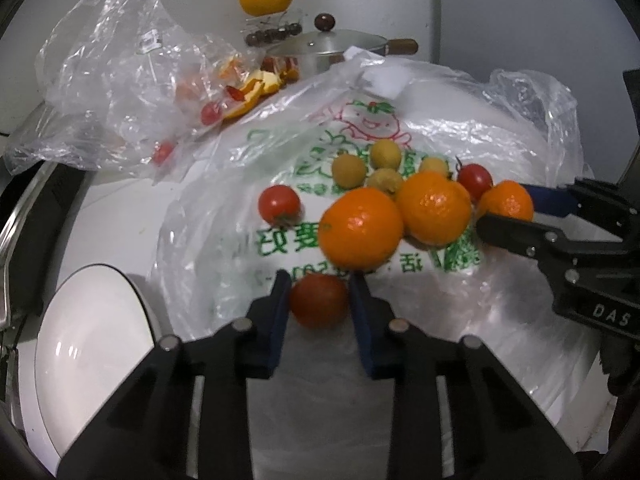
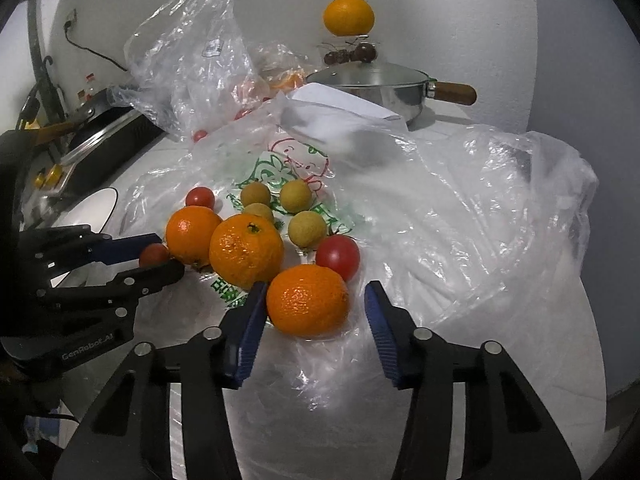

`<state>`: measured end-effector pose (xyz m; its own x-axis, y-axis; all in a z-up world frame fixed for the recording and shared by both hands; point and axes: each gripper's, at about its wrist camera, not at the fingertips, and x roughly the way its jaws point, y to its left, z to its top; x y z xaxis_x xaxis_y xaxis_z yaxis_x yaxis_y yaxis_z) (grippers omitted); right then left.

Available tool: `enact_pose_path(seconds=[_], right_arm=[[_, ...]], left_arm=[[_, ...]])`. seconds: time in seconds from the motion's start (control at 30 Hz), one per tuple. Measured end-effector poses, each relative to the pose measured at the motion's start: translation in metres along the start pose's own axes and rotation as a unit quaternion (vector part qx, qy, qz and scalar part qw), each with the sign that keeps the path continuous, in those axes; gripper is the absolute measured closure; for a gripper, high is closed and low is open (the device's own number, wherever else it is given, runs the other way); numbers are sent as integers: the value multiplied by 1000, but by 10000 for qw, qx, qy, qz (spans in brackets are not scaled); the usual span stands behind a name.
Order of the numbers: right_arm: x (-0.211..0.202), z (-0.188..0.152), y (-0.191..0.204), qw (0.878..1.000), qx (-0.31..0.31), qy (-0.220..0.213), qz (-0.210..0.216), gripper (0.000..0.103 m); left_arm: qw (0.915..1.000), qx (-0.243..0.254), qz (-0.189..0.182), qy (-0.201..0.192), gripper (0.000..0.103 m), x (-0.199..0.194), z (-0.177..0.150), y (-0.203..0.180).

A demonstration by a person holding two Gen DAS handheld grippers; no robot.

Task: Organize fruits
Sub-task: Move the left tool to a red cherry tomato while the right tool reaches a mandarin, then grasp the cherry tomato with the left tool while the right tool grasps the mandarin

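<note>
The left gripper (image 1: 320, 304) is angled steeply down over a printed plastic bag (image 1: 280, 240) spread on the white table (image 1: 120, 220), and its blue pads are clamped on a small red tomato (image 1: 319, 300) at the near edge of the fruit pile. The right gripper (image 2: 316, 312) is tilted down at the near right of the pile; a small orange (image 2: 307, 300) is set between its fingers (image 2: 250, 328), the left pad touching it while a gap is seen at the right pad, so nothing is gripped. Two larger oranges (image 2: 246, 250), two more tomatoes and four yellow-green fruits are heaped just beyond. A white bowl (image 1: 92, 344) is seen near left, a lidded pot (image 2: 372, 88) far behind.
</note>
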<state>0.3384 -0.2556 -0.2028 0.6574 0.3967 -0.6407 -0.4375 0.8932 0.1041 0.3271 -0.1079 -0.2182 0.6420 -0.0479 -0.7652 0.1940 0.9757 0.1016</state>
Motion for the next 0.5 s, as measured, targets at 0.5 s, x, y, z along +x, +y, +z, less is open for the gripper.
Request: enact_pose_path(seconds=[0.5], right_arm=[[-20,2,10,9996,-32,-286,-61,61]], left_arm=[[9984,-134,-239,-489,74,-37,1,7]])
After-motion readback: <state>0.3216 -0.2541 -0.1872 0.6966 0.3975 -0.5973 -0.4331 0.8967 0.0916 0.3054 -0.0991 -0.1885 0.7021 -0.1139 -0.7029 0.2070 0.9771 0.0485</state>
